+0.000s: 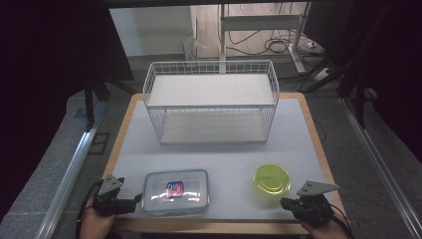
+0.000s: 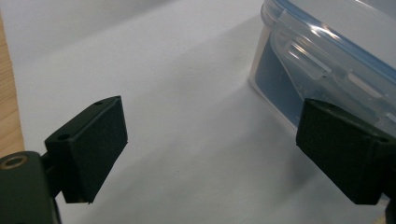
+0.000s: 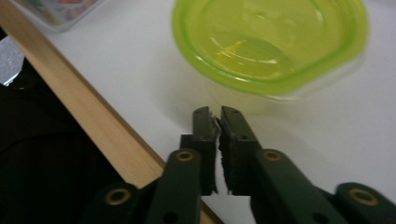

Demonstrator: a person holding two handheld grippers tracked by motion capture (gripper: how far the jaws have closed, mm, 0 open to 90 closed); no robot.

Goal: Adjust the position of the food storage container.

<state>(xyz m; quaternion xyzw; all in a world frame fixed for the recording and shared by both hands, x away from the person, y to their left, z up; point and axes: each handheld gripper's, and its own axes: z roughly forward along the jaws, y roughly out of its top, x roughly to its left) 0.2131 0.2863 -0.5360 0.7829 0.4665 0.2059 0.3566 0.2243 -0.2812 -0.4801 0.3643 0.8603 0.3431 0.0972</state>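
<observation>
A clear rectangular box [image 1: 175, 191] with a blue-trimmed snap lid lies at the front left of the white mat. Just left of it my left gripper [image 1: 135, 199] is open; in the left gripper view its jaws [image 2: 210, 149] stand wide apart over bare mat, with the box's corner [image 2: 327, 51] beside the right jaw and not between them. A round container with a translucent green lid [image 1: 271, 179] sits at the front right. My right gripper [image 1: 282, 202] rests just in front of it, shut on nothing, its tips [image 3: 215, 116] a little short of the green container [image 3: 271, 42].
A white wire basket rack [image 1: 211, 102] with two white shelves stands at the back middle of the table. The wooden table edge [image 3: 93, 126] runs close along the near side. Metal rails flank the table left and right.
</observation>
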